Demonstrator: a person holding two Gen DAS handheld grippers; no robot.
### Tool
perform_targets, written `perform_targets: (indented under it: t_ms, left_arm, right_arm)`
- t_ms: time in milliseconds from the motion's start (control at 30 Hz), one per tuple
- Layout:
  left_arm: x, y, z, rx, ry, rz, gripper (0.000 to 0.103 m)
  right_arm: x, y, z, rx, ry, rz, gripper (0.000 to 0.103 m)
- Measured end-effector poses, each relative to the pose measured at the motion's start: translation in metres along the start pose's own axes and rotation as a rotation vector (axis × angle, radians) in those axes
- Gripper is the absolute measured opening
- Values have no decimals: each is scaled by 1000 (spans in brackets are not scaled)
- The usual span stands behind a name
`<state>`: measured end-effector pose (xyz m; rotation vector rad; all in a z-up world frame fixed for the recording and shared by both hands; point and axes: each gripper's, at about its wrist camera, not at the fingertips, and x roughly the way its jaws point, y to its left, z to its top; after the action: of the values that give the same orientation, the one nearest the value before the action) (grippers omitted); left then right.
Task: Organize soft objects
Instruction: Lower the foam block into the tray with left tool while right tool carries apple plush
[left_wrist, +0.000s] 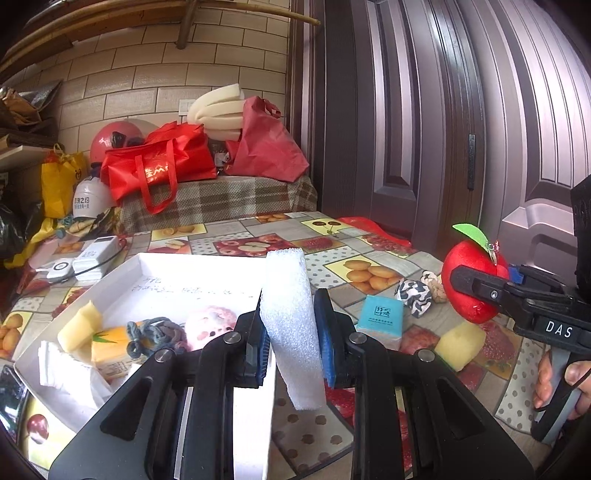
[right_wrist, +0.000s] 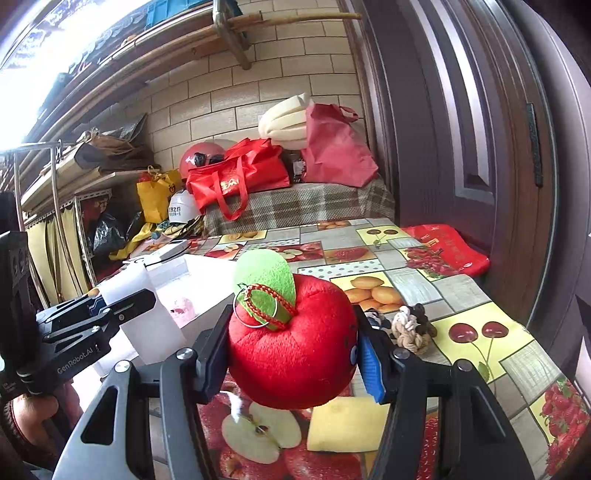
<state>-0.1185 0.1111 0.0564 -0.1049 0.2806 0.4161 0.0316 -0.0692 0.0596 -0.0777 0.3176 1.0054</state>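
Clamped between the pads of my left hand-held gripper (left_wrist: 291, 332) stands a white foam strip (left_wrist: 290, 325), upright and pinched thin, its lower end hanging free below the jaws. At ten o'clock from it lies an open white box (left_wrist: 147, 266) on the worktop (left_wrist: 332, 435), which wears a fruit-print cloth. Inside the box I see a yellow sponge wedge (left_wrist: 79, 326), an orange packet (left_wrist: 110, 345), a grey cord (left_wrist: 157, 332) and a pink plush (left_wrist: 210, 323).

At two o'clock my right hand-held gripper (left_wrist: 476, 291) grips a red plush apple (left_wrist: 463, 291) with a green leaf, lifted off the cloth. In the right wrist view the apple (right_wrist: 291, 343) sits squeezed between both pads, jaws partly spread around it (right_wrist: 291, 354).

Loose on the worktop are a blue tissue pack (left_wrist: 380, 317), a black-and-white cloth knot (left_wrist: 415, 295), a rope knot (right_wrist: 408, 326) and a yellow sponge block (left_wrist: 460, 345); that block appears at five o'clock beneath the apple in the right view (right_wrist: 347, 430).
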Motion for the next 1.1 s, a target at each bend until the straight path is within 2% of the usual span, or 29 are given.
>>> perform_targets:
  t_ms: [300, 667, 933, 1100]
  left_arm:
    - [-11, 35, -3, -11, -10, 75, 22]
    - [-19, 79, -5, -50, -13, 161, 22]
    - [-22, 128, -6, -142, -6, 231, 22]
    - [-22, 159, -10, -273, 4, 225, 22]
  right_arm:
    - [21, 41, -1, -86, 32, 67, 59]
    - [42, 71, -3, -101, 76, 128, 59]
    - [55, 108, -7, -174, 87, 190, 59]
    - [64, 129, -9, -214, 105, 243, 59]
